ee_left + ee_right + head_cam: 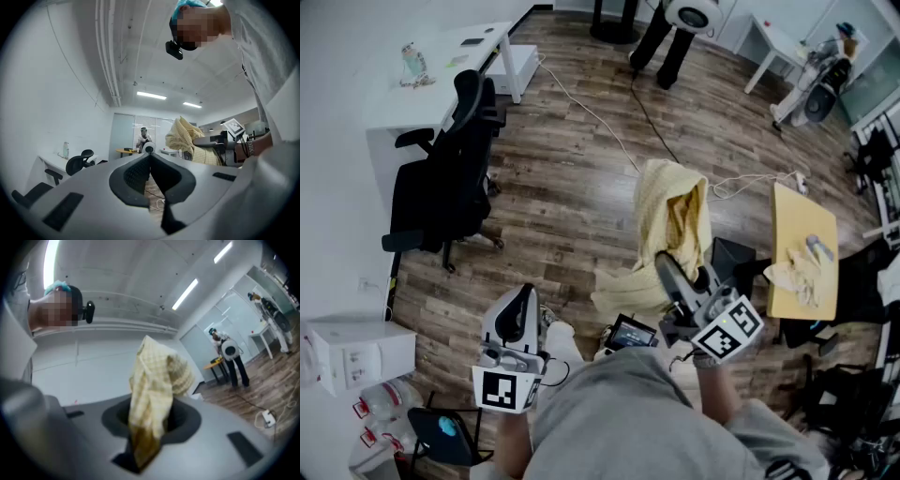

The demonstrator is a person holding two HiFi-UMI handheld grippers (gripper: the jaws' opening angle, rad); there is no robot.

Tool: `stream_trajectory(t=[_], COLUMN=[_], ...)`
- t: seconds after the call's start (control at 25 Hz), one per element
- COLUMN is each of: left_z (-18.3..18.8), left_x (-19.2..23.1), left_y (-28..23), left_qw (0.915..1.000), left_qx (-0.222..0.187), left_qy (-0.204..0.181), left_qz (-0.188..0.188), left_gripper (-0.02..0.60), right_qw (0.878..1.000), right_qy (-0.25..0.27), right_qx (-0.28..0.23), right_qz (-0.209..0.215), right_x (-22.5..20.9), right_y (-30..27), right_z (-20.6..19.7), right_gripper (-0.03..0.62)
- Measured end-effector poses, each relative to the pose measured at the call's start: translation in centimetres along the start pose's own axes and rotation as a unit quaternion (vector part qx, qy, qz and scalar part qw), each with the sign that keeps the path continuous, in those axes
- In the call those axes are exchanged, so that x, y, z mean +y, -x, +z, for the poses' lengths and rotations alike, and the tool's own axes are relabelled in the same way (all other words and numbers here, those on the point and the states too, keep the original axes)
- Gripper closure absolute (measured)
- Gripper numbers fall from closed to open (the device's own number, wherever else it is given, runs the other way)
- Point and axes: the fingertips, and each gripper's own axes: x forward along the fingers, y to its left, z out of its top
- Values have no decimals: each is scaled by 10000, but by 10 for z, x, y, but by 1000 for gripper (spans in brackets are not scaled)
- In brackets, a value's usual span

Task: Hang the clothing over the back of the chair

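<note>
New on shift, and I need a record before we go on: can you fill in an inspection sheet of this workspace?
Surface: wooden floor.
Job's things: yellow garment hanging from the right gripper; black office chair apart from it, back bare.
Clutter: white boxes, yellow table bearing a cloth.
Grippers: left gripper shut, empty; right shut on the garment.
Cables: white cable and black cable across the floor.
Surroundings: white desk, a person standing.

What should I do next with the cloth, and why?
Probably carry the right gripper, shut on the cloth, left toward the chair: its back is bare and stands well apart from the cloth. The left gripper is empty.
</note>
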Motion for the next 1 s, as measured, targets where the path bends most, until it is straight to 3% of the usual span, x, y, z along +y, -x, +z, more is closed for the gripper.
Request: stream_trajectory(t=[0.32,0.52,0.68,1.0], left_z=[-2,3,-4,-10], left_x=[-43,-74,-87,-82], left_y=[10,-3,-10,-18], left_qw=[9998,9995,9992,9997], left_qx=[-75,-52,147,80], left_qy=[-55,-316,-359,-169], left_qz=[184,50,-67,-145], left_gripper=[549,549,549,549], right_qw=[9995,9984,9972,9959], right_qy=[201,333,412,555], right_qx=[-182,-225,-239,19], right_qz=[-188,-406,-573,-717], right_x=[-17,-33,-41,-46], right_y=[76,113,123,122], right_z=[16,27,27,14], right_gripper=[468,468,468,468])
